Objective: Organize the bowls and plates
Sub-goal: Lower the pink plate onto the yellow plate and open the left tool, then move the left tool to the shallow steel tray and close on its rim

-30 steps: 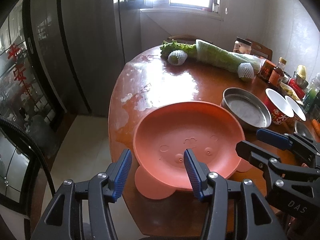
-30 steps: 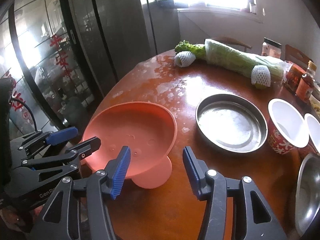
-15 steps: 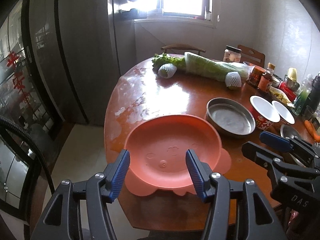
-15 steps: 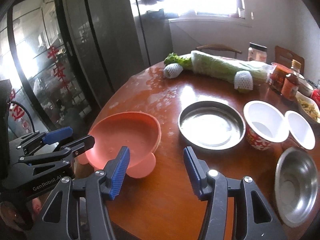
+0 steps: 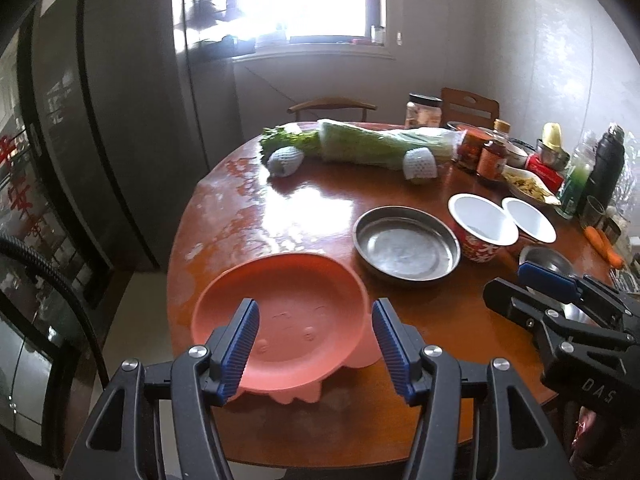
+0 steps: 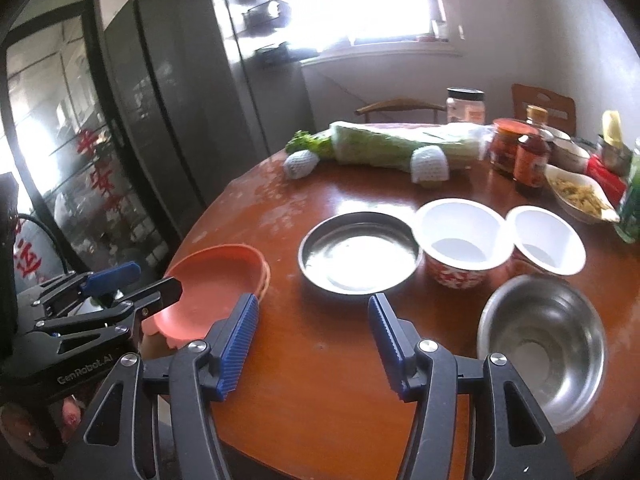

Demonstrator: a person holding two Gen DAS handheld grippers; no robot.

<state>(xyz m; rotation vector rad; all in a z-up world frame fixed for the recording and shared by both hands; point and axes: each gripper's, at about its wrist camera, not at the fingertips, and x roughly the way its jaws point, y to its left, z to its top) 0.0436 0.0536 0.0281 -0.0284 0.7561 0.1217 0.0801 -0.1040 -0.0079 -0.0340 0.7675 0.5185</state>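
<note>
A round, glossy wooden table (image 5: 312, 208) stood by a bright window. The salmon plastic plate (image 5: 280, 320) lay at its near left edge, the steel pan (image 6: 358, 256) beside it, 2 white paper bowls (image 6: 460, 236) and a steel bowl (image 6: 542, 340) to the right. The left gripper (image 5: 314, 344) and right gripper (image 6: 312, 344) both hung with jaws spread, holding nothing. The plate looked light, rigid and smooth; its raised rim probably offered the best purchase.

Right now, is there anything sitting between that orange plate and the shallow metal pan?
Nothing: in the right wrist view only bare wooden table separates the orange plate from the shallow metal pan.
</note>
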